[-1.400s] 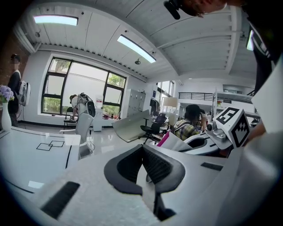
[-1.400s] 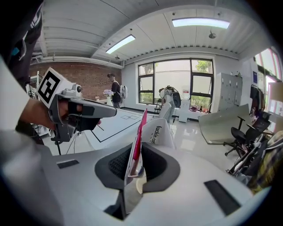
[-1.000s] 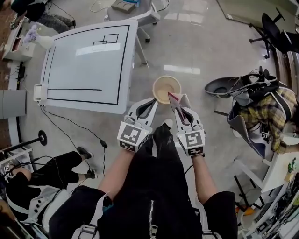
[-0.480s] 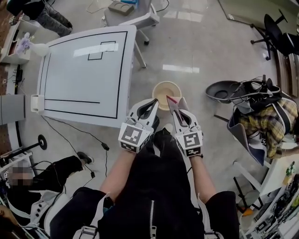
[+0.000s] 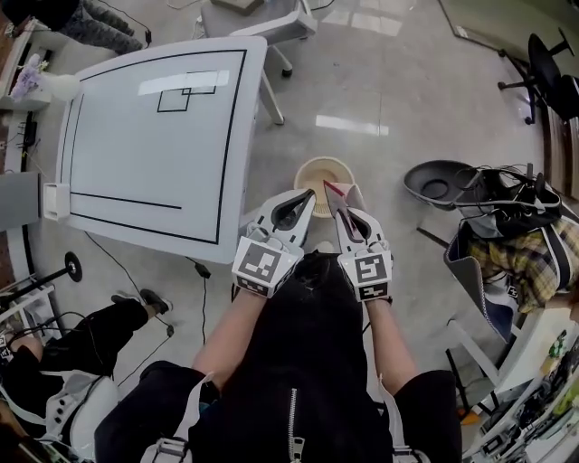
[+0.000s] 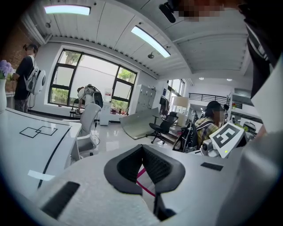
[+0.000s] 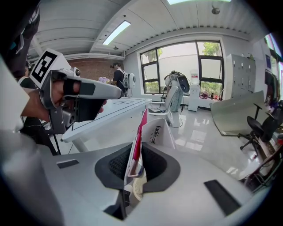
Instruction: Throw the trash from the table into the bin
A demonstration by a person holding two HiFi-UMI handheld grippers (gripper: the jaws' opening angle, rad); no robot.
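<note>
My right gripper [image 5: 342, 210] is shut on a flat white and red paper package [image 5: 335, 193], which sticks out over the near rim of the round beige bin [image 5: 312, 170] on the floor. In the right gripper view the package [image 7: 152, 131] stands on edge between the pads of the right gripper [image 7: 138, 152], and the bin's ribbed wall [image 7: 135, 190] shows below. My left gripper [image 5: 297, 206] hovers beside it, just left of the bin. Its tips meet in the left gripper view [image 6: 142, 148]. A white sliver with pink lines shows behind them; I cannot tell what it is.
A white table [image 5: 154, 136] with black lines stands to the left, its corner close to the bin. An office chair [image 5: 271, 23] is behind it. A dark seat [image 5: 439, 181] and a chair draped in clothing [image 5: 516, 244] are at right. A person [image 5: 63, 362] sits lower left.
Both grippers have sunk toward the bin together, and the table has drifted left in the head view. The right gripper's hold on the package is unchanged.
</note>
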